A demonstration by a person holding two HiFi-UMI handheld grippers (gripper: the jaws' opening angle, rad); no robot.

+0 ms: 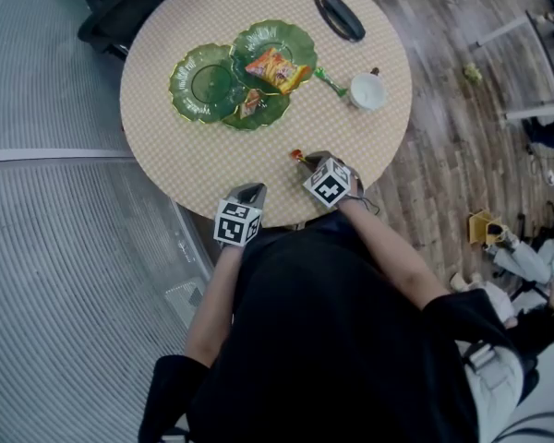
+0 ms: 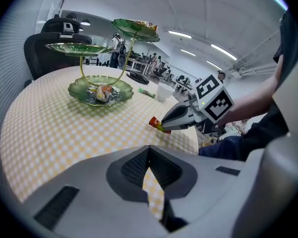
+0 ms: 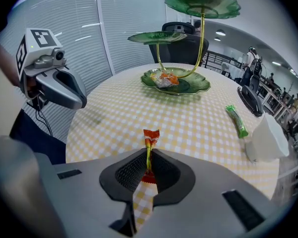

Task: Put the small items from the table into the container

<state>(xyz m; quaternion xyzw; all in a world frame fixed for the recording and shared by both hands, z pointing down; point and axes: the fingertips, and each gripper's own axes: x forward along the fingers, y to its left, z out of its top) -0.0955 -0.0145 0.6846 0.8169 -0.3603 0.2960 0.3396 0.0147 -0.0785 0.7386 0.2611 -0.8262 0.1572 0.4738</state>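
Observation:
My right gripper [image 1: 305, 160] [image 3: 148, 166] is shut on a small orange-red candy wrapper [image 3: 150, 139] [image 1: 296, 155] [image 2: 156, 124], which stands edge-up between the pads near the table's front edge. Beside it my left gripper [image 1: 252, 192] [image 2: 148, 171] [image 3: 72, 95] is shut with nothing in it. The container is a green three-tier leaf-shaped stand [image 1: 203, 83] [image 2: 100, 90] [image 3: 176, 81] at the far left of the table. An orange snack bag [image 1: 277, 69] lies on its top tier, and a small wrapped sweet [image 1: 250, 104] lies in its bottom dish.
The round table [image 1: 212, 155] has a yellow checked cloth. On it lie a green candy stick [image 1: 331, 82] [image 3: 237, 121], a white cup [image 1: 368, 90] [image 3: 266, 140] and a black oblong case [image 1: 340, 16]. A black office chair [image 2: 49, 48] stands behind the table.

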